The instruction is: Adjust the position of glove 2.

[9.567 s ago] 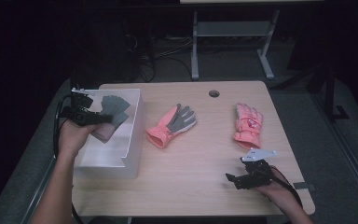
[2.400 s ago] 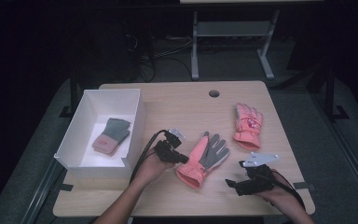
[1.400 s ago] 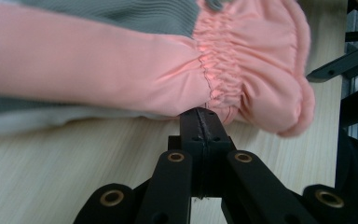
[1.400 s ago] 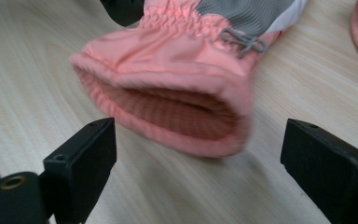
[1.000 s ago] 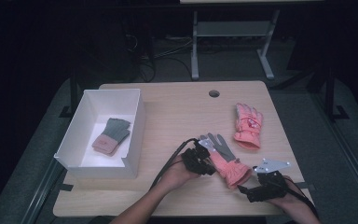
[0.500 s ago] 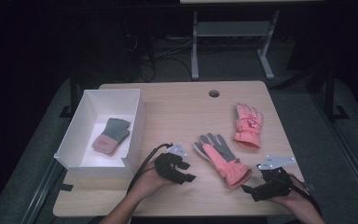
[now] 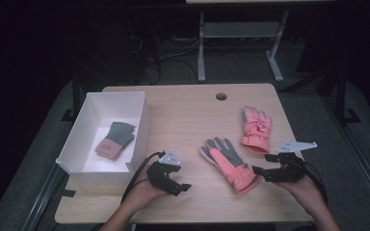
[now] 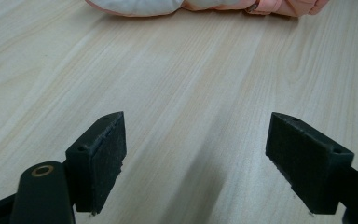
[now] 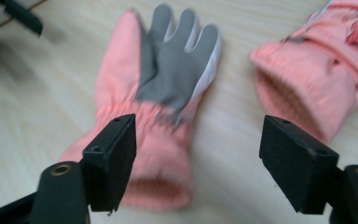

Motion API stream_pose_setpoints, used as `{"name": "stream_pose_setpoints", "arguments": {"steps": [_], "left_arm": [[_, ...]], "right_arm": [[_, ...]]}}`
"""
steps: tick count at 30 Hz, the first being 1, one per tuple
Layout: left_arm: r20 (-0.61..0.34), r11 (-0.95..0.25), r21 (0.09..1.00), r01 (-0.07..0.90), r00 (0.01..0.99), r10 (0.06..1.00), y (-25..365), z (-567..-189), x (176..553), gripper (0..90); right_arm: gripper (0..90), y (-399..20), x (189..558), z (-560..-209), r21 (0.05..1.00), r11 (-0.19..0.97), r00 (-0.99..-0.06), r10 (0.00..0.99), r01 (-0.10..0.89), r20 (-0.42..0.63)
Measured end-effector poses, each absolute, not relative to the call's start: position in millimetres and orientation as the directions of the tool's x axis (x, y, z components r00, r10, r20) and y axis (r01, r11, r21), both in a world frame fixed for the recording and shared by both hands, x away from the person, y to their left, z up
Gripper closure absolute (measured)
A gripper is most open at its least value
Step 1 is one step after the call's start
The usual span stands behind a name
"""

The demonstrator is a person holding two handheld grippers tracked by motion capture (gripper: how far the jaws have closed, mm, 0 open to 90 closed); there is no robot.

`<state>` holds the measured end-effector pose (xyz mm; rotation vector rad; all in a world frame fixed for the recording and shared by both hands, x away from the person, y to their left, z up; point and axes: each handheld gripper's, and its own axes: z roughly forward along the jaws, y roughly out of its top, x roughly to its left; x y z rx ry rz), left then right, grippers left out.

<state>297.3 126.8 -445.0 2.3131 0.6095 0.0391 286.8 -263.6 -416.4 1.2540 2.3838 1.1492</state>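
Dark room, wooden table (image 7: 183, 110): one glove (image 7: 115, 139) is boxed (image 7: 101, 101); two pink gloves (image 7: 229, 163) remain out. Left hand-held gripper (image 7: 173, 185) has just spread, empty; right hand-held gripper (image 7: 265, 163), closing, approaches the nearer glove.

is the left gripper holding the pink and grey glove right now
No, in the left gripper view the left gripper has its jaws spread over bare table, with the pink and grey glove lying farther off.

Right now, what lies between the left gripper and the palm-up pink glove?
Only bare wood of the table: in the high view the left gripper, jaws open, sits apart from the palm-up pink glove; the left gripper view shows this too.
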Motion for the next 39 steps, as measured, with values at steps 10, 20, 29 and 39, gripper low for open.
{"name": "stream_pose_setpoints", "arguments": {"steps": [10, 20, 29, 39], "left_arm": [[-0.144, -0.606, 0.676, 0.420, 0.881, 0.450, 129, -447, 300, 17.5], [-0.161, -0.598, 0.674, 0.434, 0.876, 0.454, 128, -450, 301, 17.6], [-0.163, -0.603, 0.669, 0.434, 0.877, 0.452, 129, -451, 301, 17.7], [-0.156, -0.606, 0.671, 0.427, 0.880, 0.448, 129, -450, 300, 17.9]], "right_arm": [[71.8, -246, 341, -409, 0.728, 0.309, -0.574, 0.807, 0.611, 0.140], [90.0, -231, 402, -416, 0.693, 0.337, -0.541, 0.836, 0.637, 0.091], [90.0, -224, 418, -432, 0.621, 0.370, -0.521, 0.851, 0.691, 0.073], [90.0, -244, 397, -435, 0.579, 0.417, -0.549, 0.834, 0.700, 0.064]]}}
